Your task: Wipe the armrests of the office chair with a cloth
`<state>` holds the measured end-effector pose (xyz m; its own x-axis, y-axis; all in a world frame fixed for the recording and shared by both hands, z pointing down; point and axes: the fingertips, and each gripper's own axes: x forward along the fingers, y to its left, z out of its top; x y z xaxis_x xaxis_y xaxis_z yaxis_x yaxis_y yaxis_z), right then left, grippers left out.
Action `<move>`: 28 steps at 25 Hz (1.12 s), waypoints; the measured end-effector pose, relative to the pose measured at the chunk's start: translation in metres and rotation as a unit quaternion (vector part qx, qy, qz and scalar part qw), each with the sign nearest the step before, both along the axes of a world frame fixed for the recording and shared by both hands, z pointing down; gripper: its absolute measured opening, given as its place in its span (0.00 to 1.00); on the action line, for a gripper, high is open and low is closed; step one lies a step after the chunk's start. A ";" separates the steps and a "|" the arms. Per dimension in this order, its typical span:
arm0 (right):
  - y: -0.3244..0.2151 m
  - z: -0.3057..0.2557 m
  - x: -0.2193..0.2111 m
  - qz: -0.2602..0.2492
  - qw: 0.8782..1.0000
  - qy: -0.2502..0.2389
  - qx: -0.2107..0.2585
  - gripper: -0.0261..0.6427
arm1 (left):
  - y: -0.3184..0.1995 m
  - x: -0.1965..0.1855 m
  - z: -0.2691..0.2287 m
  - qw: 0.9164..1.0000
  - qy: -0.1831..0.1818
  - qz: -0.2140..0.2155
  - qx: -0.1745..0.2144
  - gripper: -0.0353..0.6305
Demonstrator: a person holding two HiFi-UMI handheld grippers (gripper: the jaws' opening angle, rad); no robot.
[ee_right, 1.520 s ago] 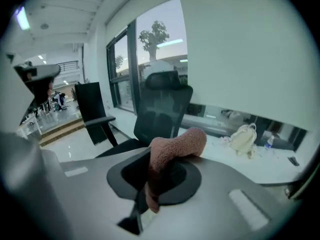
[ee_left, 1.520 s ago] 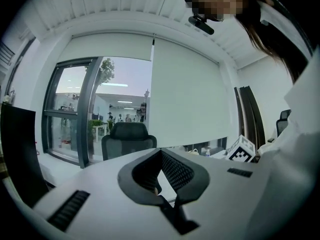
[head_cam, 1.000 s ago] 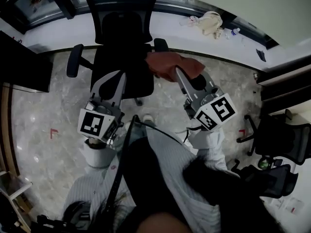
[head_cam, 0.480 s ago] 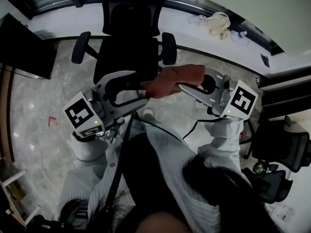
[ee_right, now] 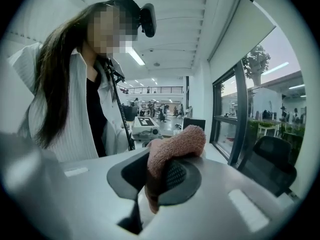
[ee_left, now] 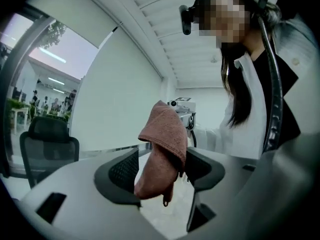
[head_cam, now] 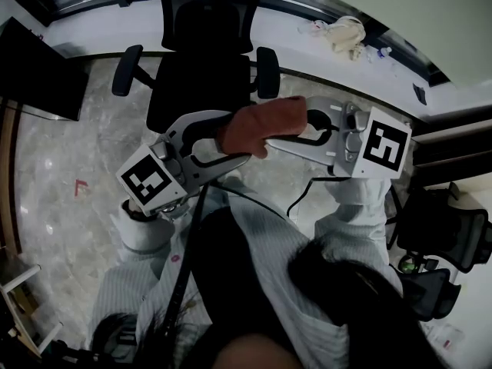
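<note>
The right gripper [ee_right: 159, 173] is clamping the reddish-brown cloth [head_cam: 260, 123] in its fingers [ee_right: 182, 178] just in front of the office chair [head_cam: 201, 83], short of its armrests [head_cam: 267, 71]. The left gripper [ee_left: 161, 173] has just been opening its fingers wide around the hanging cloth without pressing it, probably handing it over.

The person wore a white pin-striped shirt [head_cam: 269, 233] over a black top, with long dark hair [ee_right: 52, 84], a black camera [ee_right: 146, 18] at the head and a black cable [head_cam: 191, 241] down the front. The left claw [head_cam: 234, 138] and right claw [head_cam: 270, 131] were pale grey with dark dimpled pads [ee_left: 121, 170], each bearing a white cube [head_cam: 150, 184] with black square markers.
</note>
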<state>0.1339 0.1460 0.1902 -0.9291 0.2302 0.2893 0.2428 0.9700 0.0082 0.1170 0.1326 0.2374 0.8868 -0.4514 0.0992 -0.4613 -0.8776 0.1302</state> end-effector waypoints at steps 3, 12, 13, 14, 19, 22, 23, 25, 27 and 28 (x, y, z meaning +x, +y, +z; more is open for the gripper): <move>0.003 0.003 -0.003 -0.007 1.000 0.003 -0.003 0.07 | -0.005 -0.004 -0.003 0.999 -0.013 -0.024 0.030 0.28; -0.027 0.001 -0.002 0.079 0.996 -0.041 -0.030 0.10 | -0.017 -0.024 -0.008 0.998 -0.005 -0.061 0.000 0.12; -0.034 0.002 0.005 0.100 0.993 -0.050 -0.029 0.10 | -0.020 -0.033 -0.008 0.996 0.000 -0.085 0.002 0.12; -0.042 0.005 0.015 0.124 0.990 -0.058 -0.028 0.10 | -0.023 -0.045 -0.008 0.994 0.007 -0.111 0.003 0.12; -0.074 0.025 0.068 0.258 0.963 -0.078 -0.029 0.04 | -0.024 -0.138 -0.009 0.948 0.007 -0.316 0.036 0.12; -0.089 0.034 0.070 0.323 0.942 -0.094 -0.015 0.04 | -0.014 -0.197 -0.006 0.891 -0.009 -0.451 0.050 0.12; -0.091 0.037 0.065 0.334 0.938 -0.098 -0.014 0.04 | -0.012 -0.210 -0.008 0.875 -0.004 -0.482 0.053 0.12; -0.092 0.044 0.049 0.342 0.934 -0.101 -0.012 0.04 | -0.009 -0.230 -0.015 0.849 0.009 -0.525 0.059 0.12; -0.092 0.048 0.031 0.340 0.935 -0.103 -0.015 0.04 | -0.006 -0.245 -0.020 0.831 0.015 -0.553 0.067 0.12; -0.091 0.049 0.023 0.337 0.936 -0.104 -0.017 0.04 | -0.002 -0.252 -0.020 0.823 0.011 -0.564 0.072 0.12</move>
